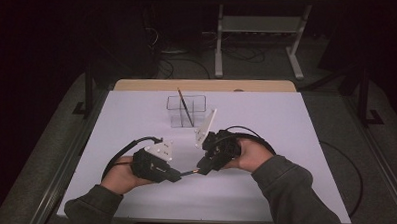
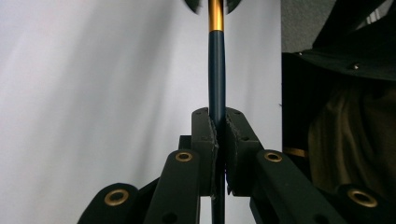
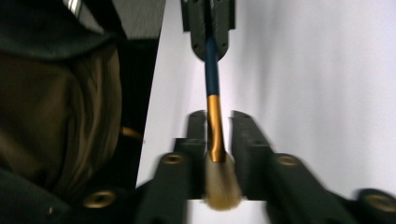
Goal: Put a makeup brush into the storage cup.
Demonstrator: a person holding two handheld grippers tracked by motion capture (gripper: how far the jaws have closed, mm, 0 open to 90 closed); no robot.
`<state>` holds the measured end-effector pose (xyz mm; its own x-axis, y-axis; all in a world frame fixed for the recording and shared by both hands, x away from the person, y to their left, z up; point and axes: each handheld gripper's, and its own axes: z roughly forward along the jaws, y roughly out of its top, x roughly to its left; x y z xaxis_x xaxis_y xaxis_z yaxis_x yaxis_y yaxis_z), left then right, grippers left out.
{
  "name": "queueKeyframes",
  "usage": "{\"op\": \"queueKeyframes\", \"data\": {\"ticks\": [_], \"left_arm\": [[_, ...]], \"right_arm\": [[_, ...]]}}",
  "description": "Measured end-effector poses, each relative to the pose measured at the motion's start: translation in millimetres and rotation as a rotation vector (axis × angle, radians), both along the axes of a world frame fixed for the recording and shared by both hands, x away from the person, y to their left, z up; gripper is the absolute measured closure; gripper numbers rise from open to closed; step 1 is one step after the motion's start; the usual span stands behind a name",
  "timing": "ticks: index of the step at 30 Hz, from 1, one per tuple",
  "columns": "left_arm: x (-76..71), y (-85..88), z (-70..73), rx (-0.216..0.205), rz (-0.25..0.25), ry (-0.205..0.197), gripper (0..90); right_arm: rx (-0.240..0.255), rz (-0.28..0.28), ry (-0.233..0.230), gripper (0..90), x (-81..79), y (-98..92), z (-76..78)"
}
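**Brush bridged between both claws**

Your left claw (image 1: 176,177) sits low at the near left of the white surface (image 1: 285,145), pointing right. In the left gripper view its jaws are pressed tight on the dark blue handle of the brush (image 2: 216,88), which runs straight out from between the pads (image 2: 208,135) toward a gold ferrule at the top of that view.

The brush (image 1: 190,173) hangs level just above the surface, spanning the short gap between your two claws.

Your right claw (image 1: 202,168) comes in from the right, tilted down and to the left, its tips at the brush's far end. In the right gripper view the jaws stand a little apart on either side of the gold ferrule and the pale bristles (image 3: 219,184); a gap shows on the right side, and the picture is too blurred to tell whether the left jaw touches.

Further back, near the middle of the surface, a clear holder (image 1: 186,111) stands upright with a second brush (image 1: 185,107) leaning inside it.
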<state>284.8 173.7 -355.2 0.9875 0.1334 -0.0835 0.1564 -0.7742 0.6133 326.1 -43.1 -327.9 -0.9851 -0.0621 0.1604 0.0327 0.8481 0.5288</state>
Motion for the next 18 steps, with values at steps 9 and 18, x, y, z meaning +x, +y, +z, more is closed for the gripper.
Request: {"op": "queueKeyframes", "data": {"ticks": [9,18], "left_arm": [[-2.2,3.1,-0.8,-0.021,0.017,-0.053,83.5],[-3.1,3.3,-1.3,-0.020,0.016,-0.055,83.6]], "right_arm": [[0.033,-0.061,0.054,62.3,5.3,-12.4,-6.8],[0.047,-0.043,0.082,77.3,8.1,-12.1,-7.9]]}}
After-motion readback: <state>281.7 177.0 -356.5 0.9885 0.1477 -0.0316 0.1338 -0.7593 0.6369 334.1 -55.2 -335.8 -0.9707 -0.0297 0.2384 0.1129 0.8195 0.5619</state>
